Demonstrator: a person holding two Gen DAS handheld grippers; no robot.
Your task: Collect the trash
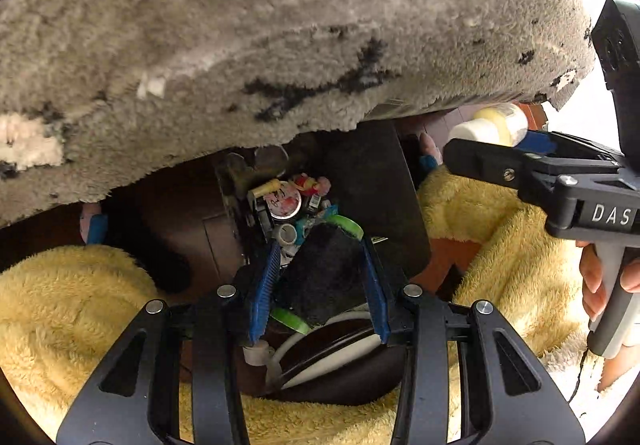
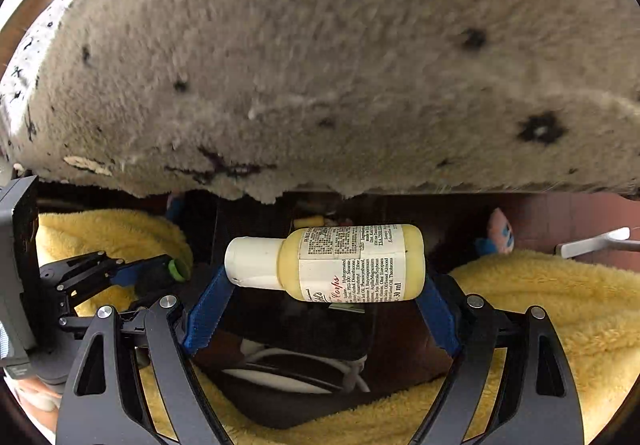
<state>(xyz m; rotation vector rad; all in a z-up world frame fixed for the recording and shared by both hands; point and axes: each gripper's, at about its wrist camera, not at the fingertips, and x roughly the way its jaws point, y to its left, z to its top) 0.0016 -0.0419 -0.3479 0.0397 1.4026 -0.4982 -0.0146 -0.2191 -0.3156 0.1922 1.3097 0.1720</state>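
The left gripper (image 1: 320, 265) clamps a dark sponge with a green edge (image 1: 324, 273) above a black bin (image 1: 404, 197) holding small bits of trash (image 1: 288, 205). The right gripper (image 2: 324, 285) grips a small yellow lotion bottle (image 2: 344, 263) lengthwise — white cap to the left. Yellow fleece (image 1: 72, 297) lies on both sides; a grey rug (image 1: 260, 25) lies beyond.

Shaggy grey rug (image 1: 280, 45) with black flecks fills the upper view. Just below its ragged edge, dark reddish-brown floor (image 2: 580, 221). Beyond the rug's far edge, bright white light (image 1: 612, 93). Yellow fleece (image 2: 560, 305) lies below the rug.
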